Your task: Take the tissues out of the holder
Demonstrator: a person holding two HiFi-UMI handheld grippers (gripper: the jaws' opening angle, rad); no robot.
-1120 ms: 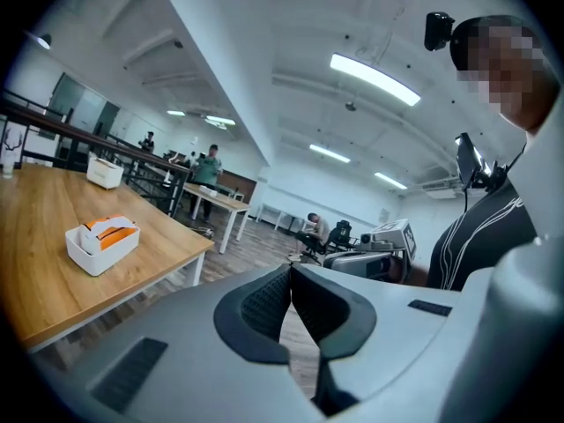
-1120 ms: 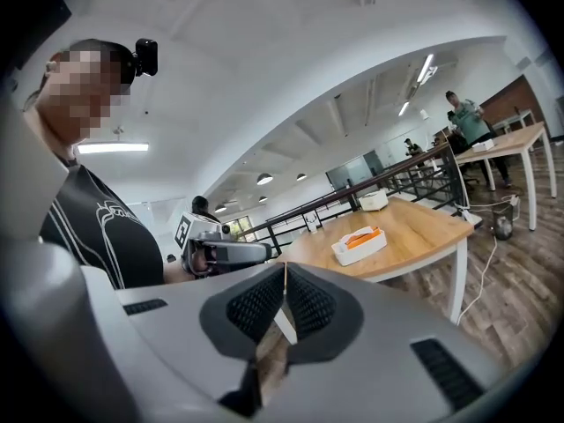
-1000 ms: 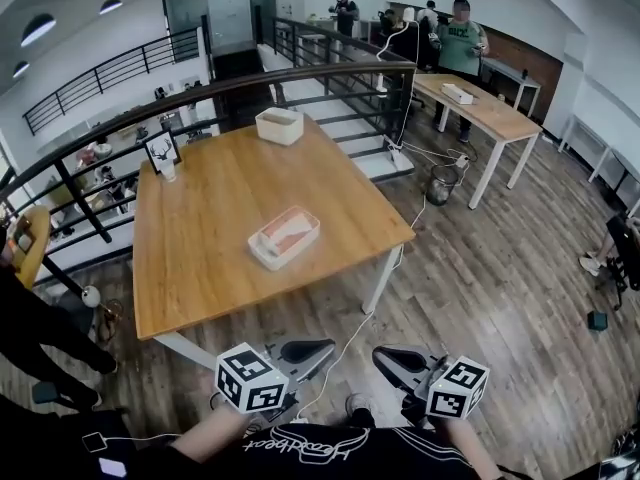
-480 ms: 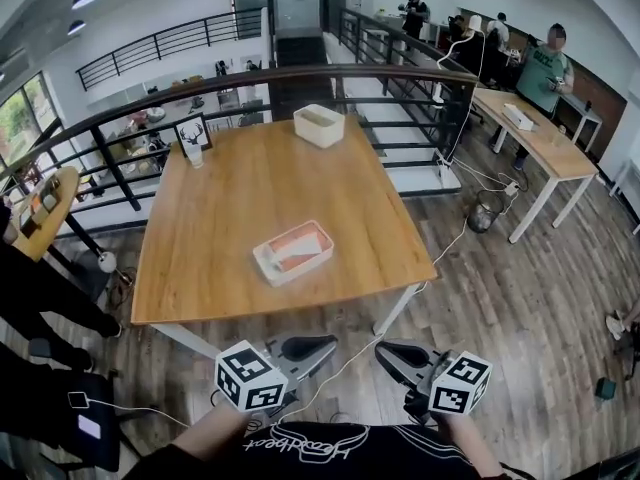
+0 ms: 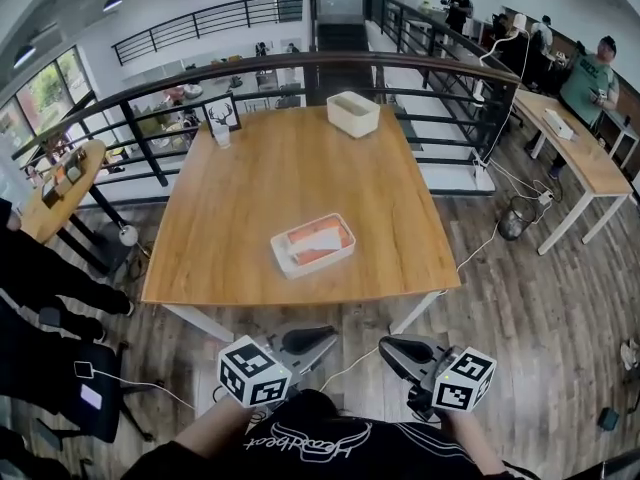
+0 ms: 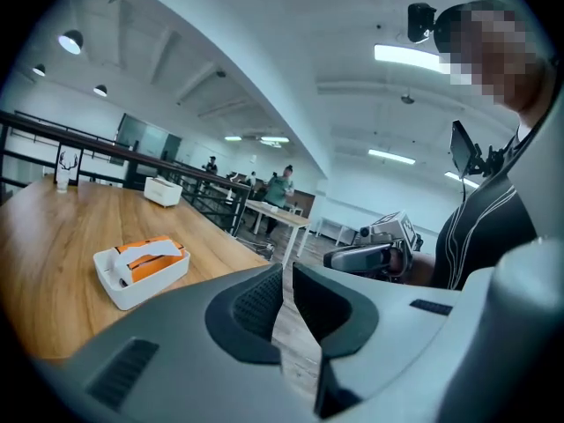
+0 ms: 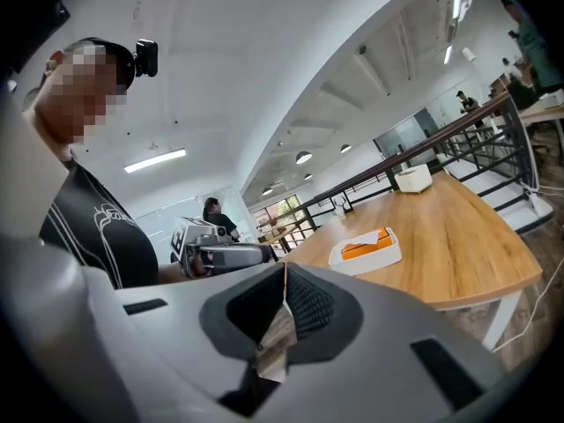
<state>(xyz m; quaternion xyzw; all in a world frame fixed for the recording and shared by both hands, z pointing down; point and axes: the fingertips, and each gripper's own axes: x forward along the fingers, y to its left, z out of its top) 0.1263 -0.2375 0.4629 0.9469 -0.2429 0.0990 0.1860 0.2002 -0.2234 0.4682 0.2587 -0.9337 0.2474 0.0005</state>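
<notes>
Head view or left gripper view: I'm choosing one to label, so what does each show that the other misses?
Only the head view: the left gripper's marker cube and the round side table. Only the left gripper view: its jaws shut, nothing between them, and the head-mounted camera. Both: the tissue holder on the wooden table, and the right gripper.

"What stands on the wooden worktop [image 5: 230, 228] at its far edge?"

"A white oblong box [image 5: 353, 114] near the right corner. Near the left corner there's a framed deer picture [image 5: 221, 114], with a small cup [image 5: 222, 137] just in front of it."

"And round about?"

"A black railing [image 5: 132, 133] runs behind. Off right is a long table [image 5: 575, 153] with a person in green [image 5: 592, 73] beside it. A bin [image 5: 512, 224] sits on the plank floor [image 5: 520, 308], and there's a small round table [image 5: 50, 193] at left."
</notes>
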